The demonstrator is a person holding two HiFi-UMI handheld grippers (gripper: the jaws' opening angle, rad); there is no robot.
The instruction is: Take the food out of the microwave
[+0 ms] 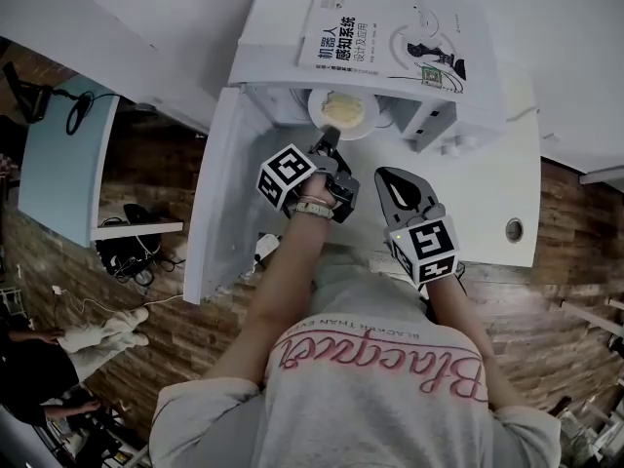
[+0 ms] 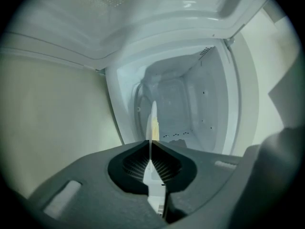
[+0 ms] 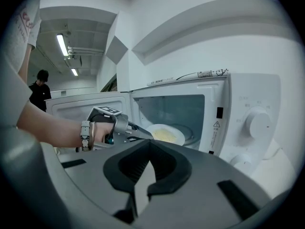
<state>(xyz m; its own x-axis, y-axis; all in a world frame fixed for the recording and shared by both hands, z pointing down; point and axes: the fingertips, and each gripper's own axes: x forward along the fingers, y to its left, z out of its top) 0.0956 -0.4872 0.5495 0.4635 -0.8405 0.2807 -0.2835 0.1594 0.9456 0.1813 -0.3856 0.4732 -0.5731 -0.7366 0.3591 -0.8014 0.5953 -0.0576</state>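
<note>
A white plate (image 1: 343, 113) with yellow food sits at the mouth of the white microwave (image 1: 273, 27). My left gripper (image 1: 330, 142) reaches in from the front and is shut on the plate's near rim. In the left gripper view the plate (image 2: 153, 123) shows edge-on, a thin white line pinched between the jaws, with the cavity (image 2: 190, 104) behind it. The right gripper view shows the plate (image 3: 164, 134) level in the opening, held by the left gripper (image 3: 139, 133). My right gripper (image 1: 386, 177) hangs in front of the microwave, right of the left one, shut and holding nothing.
The microwave door (image 1: 219, 193) stands wide open at the left. A book (image 1: 390, 42) lies on top of the microwave. The control knobs (image 3: 257, 123) are right of the opening. A person (image 3: 40, 87) stands far back at the left. Cables and bags (image 1: 127, 252) lie on the floor.
</note>
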